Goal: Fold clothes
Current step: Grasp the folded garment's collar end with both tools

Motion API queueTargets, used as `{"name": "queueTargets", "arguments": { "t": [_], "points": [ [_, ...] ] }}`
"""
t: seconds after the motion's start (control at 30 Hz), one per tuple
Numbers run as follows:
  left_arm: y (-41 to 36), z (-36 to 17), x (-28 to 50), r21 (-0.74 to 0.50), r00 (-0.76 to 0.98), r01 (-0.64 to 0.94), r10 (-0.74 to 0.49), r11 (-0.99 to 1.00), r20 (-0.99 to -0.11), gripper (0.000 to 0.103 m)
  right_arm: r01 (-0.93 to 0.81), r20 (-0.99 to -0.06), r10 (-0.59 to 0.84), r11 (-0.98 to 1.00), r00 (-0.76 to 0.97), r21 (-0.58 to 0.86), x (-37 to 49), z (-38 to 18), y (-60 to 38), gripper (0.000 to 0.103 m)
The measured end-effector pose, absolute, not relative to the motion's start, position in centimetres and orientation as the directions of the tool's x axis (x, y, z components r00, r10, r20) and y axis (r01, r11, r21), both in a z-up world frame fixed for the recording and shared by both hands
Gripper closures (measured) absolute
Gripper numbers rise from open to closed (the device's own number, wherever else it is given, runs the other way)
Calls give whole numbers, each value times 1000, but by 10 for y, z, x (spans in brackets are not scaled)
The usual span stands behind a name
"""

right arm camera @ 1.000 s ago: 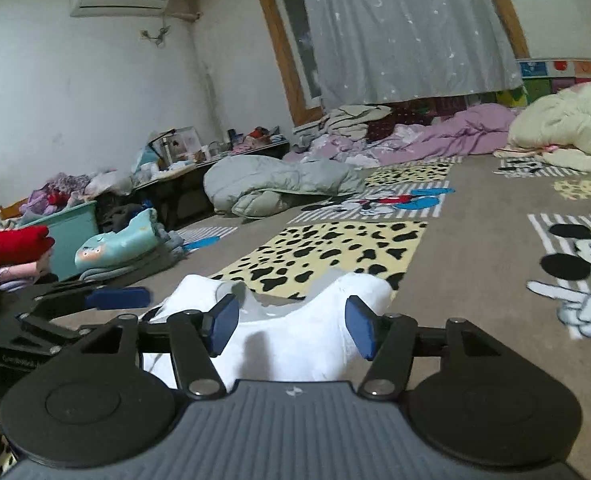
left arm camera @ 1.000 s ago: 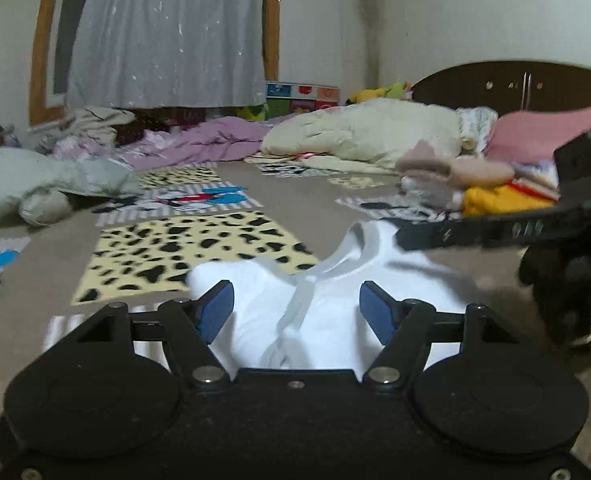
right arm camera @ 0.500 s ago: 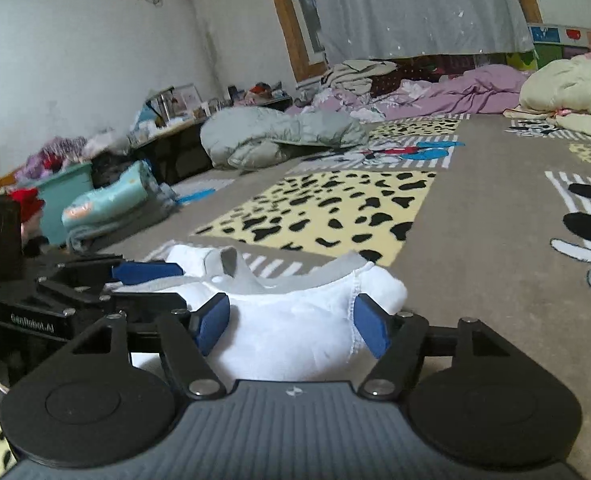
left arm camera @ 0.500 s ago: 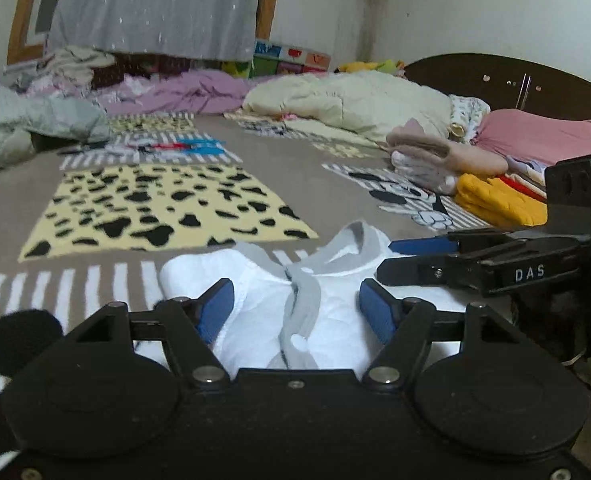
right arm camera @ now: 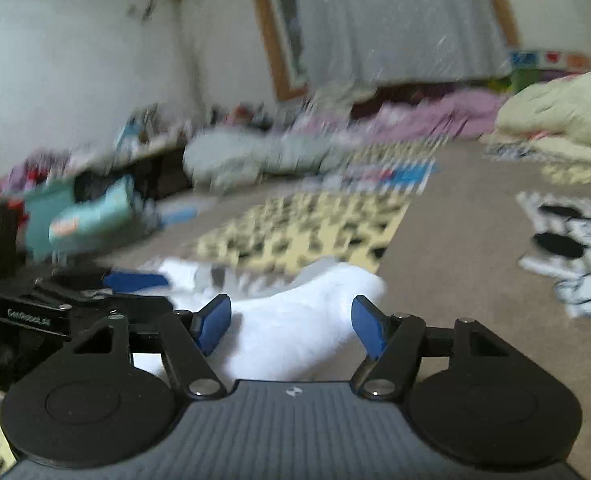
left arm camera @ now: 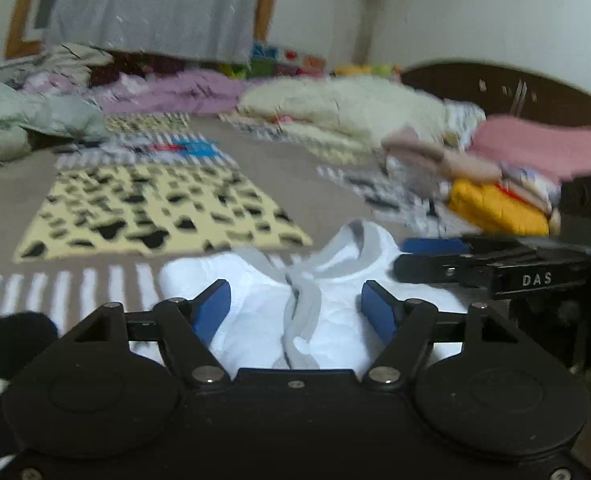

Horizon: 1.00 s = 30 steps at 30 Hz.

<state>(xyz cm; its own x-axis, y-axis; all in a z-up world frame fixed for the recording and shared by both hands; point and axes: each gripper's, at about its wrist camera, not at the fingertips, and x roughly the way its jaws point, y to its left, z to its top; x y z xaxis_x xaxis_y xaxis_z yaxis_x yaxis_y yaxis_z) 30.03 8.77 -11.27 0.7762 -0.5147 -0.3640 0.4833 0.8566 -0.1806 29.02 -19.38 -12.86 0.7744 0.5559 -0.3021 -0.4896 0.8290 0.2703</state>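
The left gripper has its jaws spread wide, the blue pads either side of a crumpled white garment with grey trim without pinching it. The grey neckband and placket run up between the pads. The garment lies bunched on a brown-grey bed cover with cartoon prints, just in front of both tools.

The right gripper likewise has its jaws spread, a rounded white fold of the same garment lying between the blue pads, not clamped. In the left wrist view the right gripper shows from the side at the garment's right edge, its blue fingertip touching or just beside the cloth; in the right wrist view the left gripper reaches in from the left.

Beyond the garment is a yellow panel with black spots. Farther off, at the right of the left view, a stack of folded clothes in pink, beige and yellow sits before a dark wooden headboard. A grey curtain hangs at the back. Both views are blurred.
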Motion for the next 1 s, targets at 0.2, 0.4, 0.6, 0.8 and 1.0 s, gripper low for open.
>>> {"name": "queueTargets", "arguments": {
  "t": [0.2, 0.4, 0.6, 0.8, 1.0],
  "points": [
    [89, -87, 252, -136, 792, 510, -525, 849, -312, 31, -574, -231, 593, 805, 772, 150, 241, -106, -190, 47],
    [62, -112, 251, -95, 746, 537, -524, 838, -411, 38, -606, -345, 603, 787, 719, 112, 245, -124, -169, 47],
    [55, -136, 271, -96, 712, 544, -519, 834, -472, 35, -607, -406, 604, 782, 686, 141, 259, -139, -166, 47],
    [57, -142, 274, -112, 700, 553, -533, 826, -474, 35, -617, -412, 625, 768, 663, 173, 263, -146, -170, 47],
    [56, -143, 272, -123, 704, 548, -536, 827, -466, 34, -608, -407, 614, 777, 676, 161, 262, -148, -163, 47]
  ]
}}
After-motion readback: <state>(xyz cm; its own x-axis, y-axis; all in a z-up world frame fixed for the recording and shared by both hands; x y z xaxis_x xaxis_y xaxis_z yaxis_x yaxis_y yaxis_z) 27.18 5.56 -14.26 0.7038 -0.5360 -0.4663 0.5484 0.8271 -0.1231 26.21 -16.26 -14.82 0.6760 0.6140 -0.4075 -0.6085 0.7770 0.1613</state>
